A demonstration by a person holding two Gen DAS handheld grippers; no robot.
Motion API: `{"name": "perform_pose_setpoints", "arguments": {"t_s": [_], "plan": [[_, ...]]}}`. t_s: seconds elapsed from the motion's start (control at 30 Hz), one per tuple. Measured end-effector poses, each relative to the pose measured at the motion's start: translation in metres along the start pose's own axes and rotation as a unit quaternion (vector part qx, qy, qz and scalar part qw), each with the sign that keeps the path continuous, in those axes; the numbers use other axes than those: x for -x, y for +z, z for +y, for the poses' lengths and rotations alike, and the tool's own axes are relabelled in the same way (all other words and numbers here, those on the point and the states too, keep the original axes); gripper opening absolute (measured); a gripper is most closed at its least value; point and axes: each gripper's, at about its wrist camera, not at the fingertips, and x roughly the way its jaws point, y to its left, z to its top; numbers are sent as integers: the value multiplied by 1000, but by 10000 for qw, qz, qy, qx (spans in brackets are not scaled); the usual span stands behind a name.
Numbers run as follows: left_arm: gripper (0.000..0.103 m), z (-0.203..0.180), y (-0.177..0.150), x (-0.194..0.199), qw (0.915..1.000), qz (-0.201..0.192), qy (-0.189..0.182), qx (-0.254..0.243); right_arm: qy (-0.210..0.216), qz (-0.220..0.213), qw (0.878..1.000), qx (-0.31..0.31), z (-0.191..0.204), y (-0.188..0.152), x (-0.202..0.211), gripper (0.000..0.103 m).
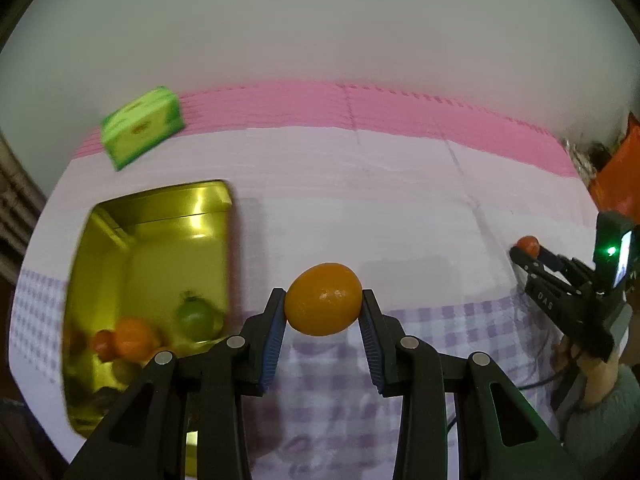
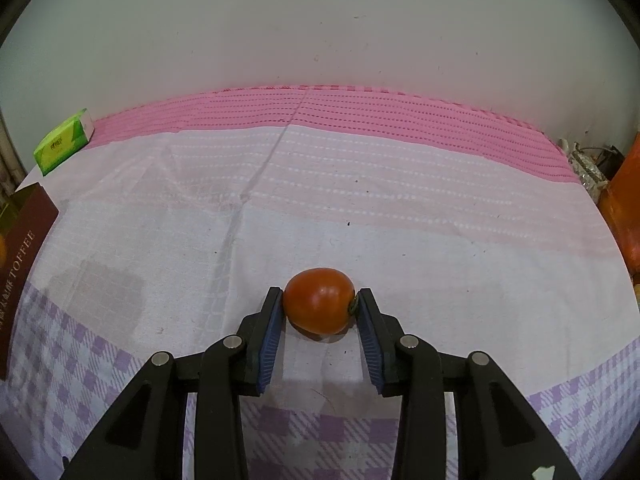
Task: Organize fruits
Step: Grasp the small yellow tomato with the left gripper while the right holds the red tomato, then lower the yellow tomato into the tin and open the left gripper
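Note:
My left gripper (image 1: 323, 300) is shut on an orange fruit (image 1: 323, 299) and holds it above the cloth, just right of an open gold tin (image 1: 160, 236). The tin holds several fruits, among them a green one (image 1: 195, 316) and an orange one (image 1: 134, 338). My right gripper (image 2: 319, 302) is shut on a red tomato (image 2: 319, 300) that sits low over the cloth. In the left wrist view the right gripper (image 1: 528, 250) shows at the far right with the tomato (image 1: 528, 245) at its tips.
A green box (image 1: 140, 132) lies at the back left on the pink and white cloth (image 2: 360, 208); it also shows in the right wrist view (image 2: 64, 142). The tin's dark red side (image 2: 20, 264) is at the left edge. An orange object (image 2: 624, 200) stands at the right.

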Motion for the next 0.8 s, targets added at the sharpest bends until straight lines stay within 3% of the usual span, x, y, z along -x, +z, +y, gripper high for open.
{"name": "perform_pose_setpoints", "arguments": {"t_s": [0.37, 0.8], "plan": [[38, 91, -13, 26, 9961, -37, 531, 702, -20, -1, 10000, 15, 1, 0, 0, 36], [38, 141, -41, 21, 9896, 256, 665, 1249, -56, -6, 10000, 41, 2, 0, 1, 35]]}}
